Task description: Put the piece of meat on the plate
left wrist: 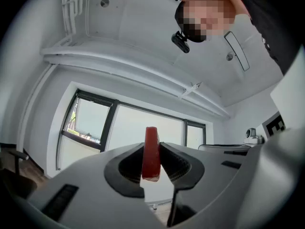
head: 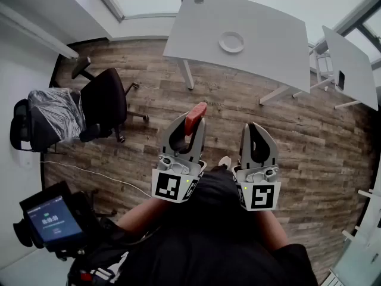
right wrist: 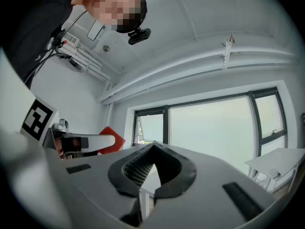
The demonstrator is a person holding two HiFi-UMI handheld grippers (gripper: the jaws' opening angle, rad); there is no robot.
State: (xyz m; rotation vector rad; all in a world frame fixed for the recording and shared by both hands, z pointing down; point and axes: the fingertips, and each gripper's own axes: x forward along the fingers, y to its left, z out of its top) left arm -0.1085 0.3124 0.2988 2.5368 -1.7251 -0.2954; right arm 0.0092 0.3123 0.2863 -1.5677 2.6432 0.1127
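A red slab of meat [head: 194, 118] stands on edge between the jaws of my left gripper [head: 191, 123], which is shut on it. In the left gripper view the meat [left wrist: 151, 153] is pinched upright between the two dark pads. My right gripper [head: 258, 131] is held beside it, shut with nothing between its jaws; in its own view the jaw tips [right wrist: 153, 152] meet. The meat [right wrist: 110, 136] also shows at the left of the right gripper view. The white plate [head: 231, 42] lies on the white table [head: 262, 22] well ahead of both grippers.
A black office chair [head: 104, 103] and a second chair with a grey wrap [head: 50, 115] stand at the left on the wood floor. A second white table [head: 351, 64] is at the right. A device with a lit screen [head: 52, 219] sits at lower left.
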